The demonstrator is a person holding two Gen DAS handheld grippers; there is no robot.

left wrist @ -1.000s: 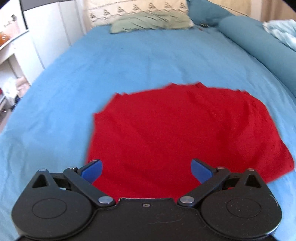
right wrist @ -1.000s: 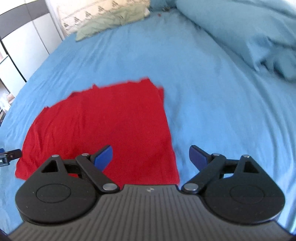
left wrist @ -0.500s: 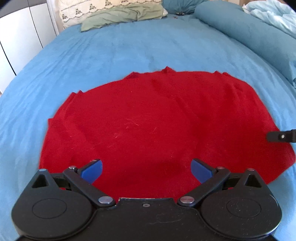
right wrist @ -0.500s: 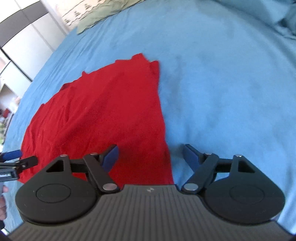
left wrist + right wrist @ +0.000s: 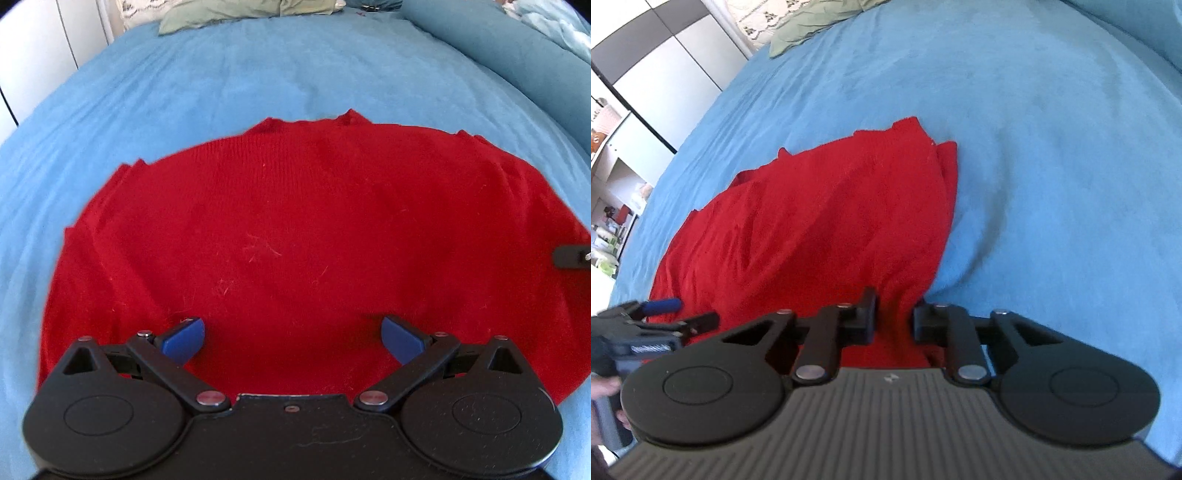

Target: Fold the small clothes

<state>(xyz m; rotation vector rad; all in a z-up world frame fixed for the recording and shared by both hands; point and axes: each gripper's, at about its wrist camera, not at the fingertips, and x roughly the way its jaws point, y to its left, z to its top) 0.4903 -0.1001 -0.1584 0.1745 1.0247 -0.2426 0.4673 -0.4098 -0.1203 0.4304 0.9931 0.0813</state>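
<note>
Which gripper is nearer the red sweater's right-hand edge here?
Right. The right gripper is shut on the red sweater at that edge; the left gripper is open over the sweater's near hem, toward its middle.

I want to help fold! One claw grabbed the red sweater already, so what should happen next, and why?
Probably close the left gripper on the near edge. The right gripper is shut on the red sweater, but the left hovers open over it; both need a hold to lift evenly.
</note>
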